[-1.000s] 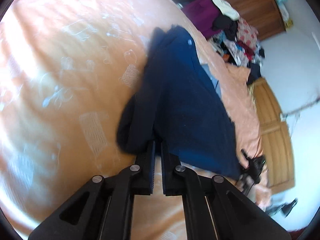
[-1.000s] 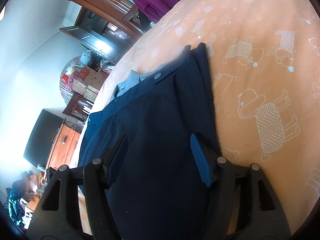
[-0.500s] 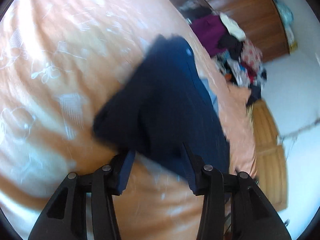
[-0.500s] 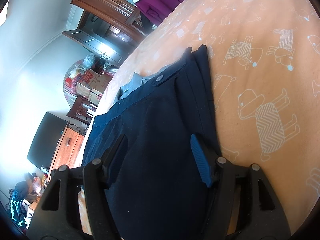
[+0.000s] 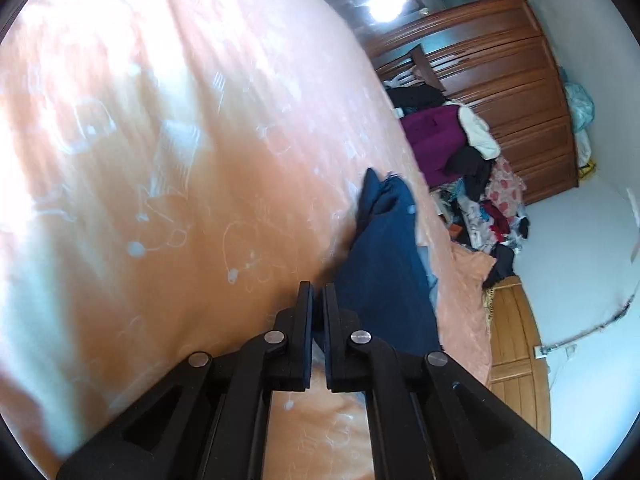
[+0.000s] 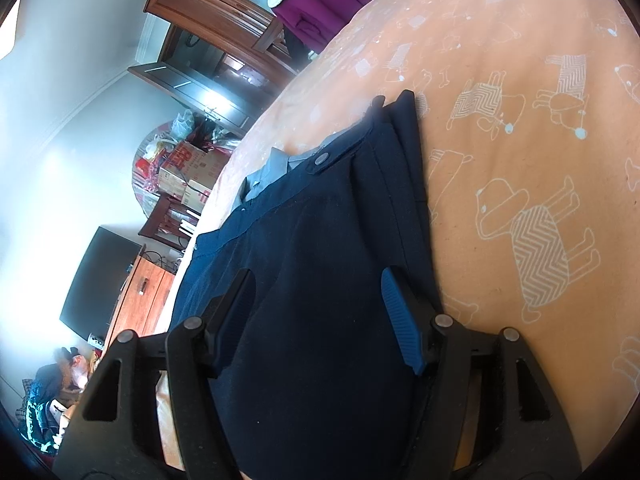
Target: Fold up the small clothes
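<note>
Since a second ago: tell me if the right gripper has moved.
No. The right gripper hangs over the navy garment at the same spot, the zigzag dog print beside its blue pad unchanged, jaws open.

Bedroom: bed (image 5: pixel 200 200), wardrobe (image 5: pixel 500 80).

Garment (image 6: pixel 320 260) lying on the bedspread (image 6: pixel 520 120), the right gripper (image 6: pixel 316 312) above it, the left gripper (image 5: pixel 318 308) beside its edge; clothes pile (image 5: pixel 472 168) and wardrobe (image 5: pixel 500 80) beyond the bed.
</note>
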